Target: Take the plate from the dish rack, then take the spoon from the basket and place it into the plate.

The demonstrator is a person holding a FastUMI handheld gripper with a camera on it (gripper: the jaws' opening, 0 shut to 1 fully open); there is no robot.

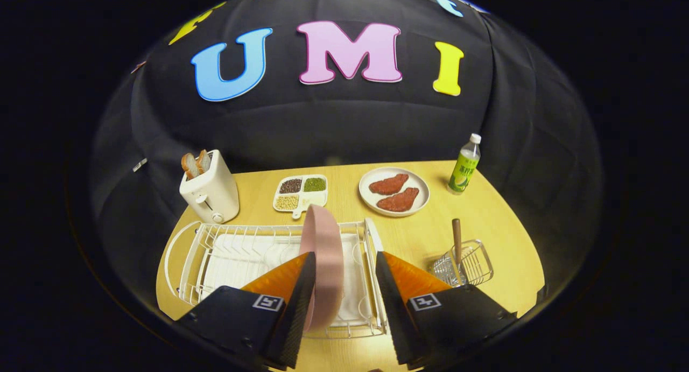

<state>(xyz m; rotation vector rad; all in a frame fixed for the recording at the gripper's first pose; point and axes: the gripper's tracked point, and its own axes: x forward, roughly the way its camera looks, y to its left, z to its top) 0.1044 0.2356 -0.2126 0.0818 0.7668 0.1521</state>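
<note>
We see the pink plate (322, 264) upright in the dish rack (226, 253), between our spread gripper (344, 264) fingers, touching the left one, on a wooden table (500, 221).

The pale yellow wooden worktop (484, 216) looks smooth, with a soft sheen. The white wire dish rack (215, 253) is thin coated metal, and a white, cloth-like mat (242, 261) lies under it. The pink round plate (323, 264) has a matt, smooth finish — ceramic or plastic cannot be told. The gripper (342, 267), its fingers spread with the plate between them, has matt black bodies, finely ribbed inner pads and orange translucent-looking plastic faces. The small wire basket (473, 264) is shiny bare metal; the brown spoon handle (457, 237) in it looks wooden. The white toaster (211, 191) is smooth — faintly glossy.
</note>
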